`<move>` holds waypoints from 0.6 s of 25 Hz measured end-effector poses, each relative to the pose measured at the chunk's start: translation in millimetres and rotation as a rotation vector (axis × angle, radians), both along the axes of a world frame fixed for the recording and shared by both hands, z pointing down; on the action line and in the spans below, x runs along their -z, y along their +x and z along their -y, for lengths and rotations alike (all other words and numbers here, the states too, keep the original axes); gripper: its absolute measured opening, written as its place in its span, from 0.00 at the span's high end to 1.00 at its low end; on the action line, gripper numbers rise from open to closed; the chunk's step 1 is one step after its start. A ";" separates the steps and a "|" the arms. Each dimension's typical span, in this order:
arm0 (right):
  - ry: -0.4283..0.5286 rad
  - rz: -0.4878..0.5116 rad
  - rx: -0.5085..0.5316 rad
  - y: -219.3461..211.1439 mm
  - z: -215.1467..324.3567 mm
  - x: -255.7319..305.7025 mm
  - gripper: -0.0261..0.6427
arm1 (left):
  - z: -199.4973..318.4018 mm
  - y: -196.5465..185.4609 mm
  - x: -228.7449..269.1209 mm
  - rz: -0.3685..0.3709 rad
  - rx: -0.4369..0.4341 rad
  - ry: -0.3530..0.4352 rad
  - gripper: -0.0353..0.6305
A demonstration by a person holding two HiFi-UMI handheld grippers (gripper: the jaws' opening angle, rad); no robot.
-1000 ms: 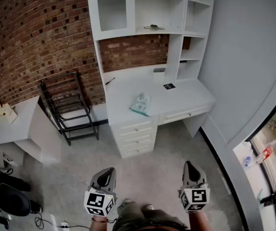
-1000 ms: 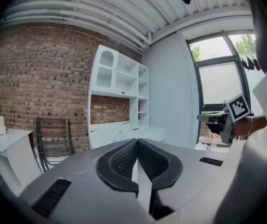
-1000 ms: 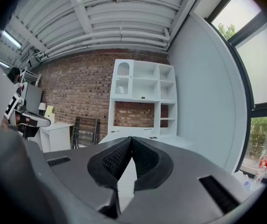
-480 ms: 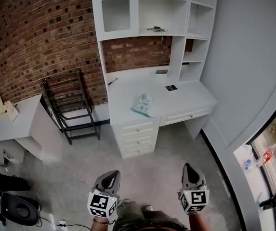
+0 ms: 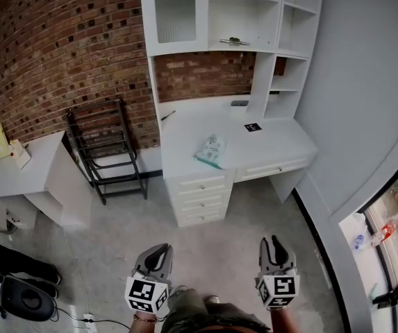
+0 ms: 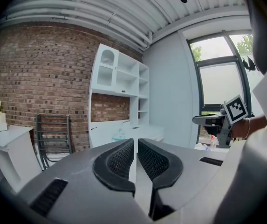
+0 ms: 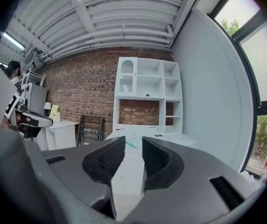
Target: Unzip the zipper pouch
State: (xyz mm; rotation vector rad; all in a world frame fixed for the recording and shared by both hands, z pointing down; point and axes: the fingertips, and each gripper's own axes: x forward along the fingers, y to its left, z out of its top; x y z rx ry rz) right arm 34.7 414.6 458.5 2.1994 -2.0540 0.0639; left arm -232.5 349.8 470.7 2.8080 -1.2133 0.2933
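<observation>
The zipper pouch (image 5: 211, 150), pale with a teal edge, lies on the white desk (image 5: 268, 148) across the room. It also shows small and far off in the left gripper view (image 6: 119, 134). Both grippers hang low at the bottom of the head view, well short of the desk. My left gripper (image 5: 158, 252) (image 6: 135, 142) is shut with nothing in it. My right gripper (image 5: 276, 242) (image 7: 133, 140) has just been opening its jaws; a narrow gap shows between them and nothing is in it.
A white hutch with shelves (image 5: 233, 19) rises over the desk, and drawers (image 5: 200, 198) sit under its left part. A black folding rack (image 5: 108, 151) leans on the brick wall. A small white table (image 5: 25, 179) and a chair base (image 5: 18, 300) stand at the left.
The right gripper's jaws have parted a little. The desk and shelves have slid slightly right in the head view. Both grippers stay at the bottom of the frame.
</observation>
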 end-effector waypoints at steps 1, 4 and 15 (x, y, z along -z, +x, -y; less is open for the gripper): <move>-0.002 0.008 0.013 -1.3 2.2 0.1 0.78 | 0.6 -0.4 0.7 -0.005 0.003 0.001 0.94; 0.002 0.013 0.049 -6.5 9.3 1.5 0.58 | 1.5 2.5 1.1 -0.011 -0.012 0.001 0.82; 0.010 0.062 0.115 -22.3 33.1 -2.0 0.11 | -1.7 15.7 -7.5 -0.032 -0.093 -0.050 0.20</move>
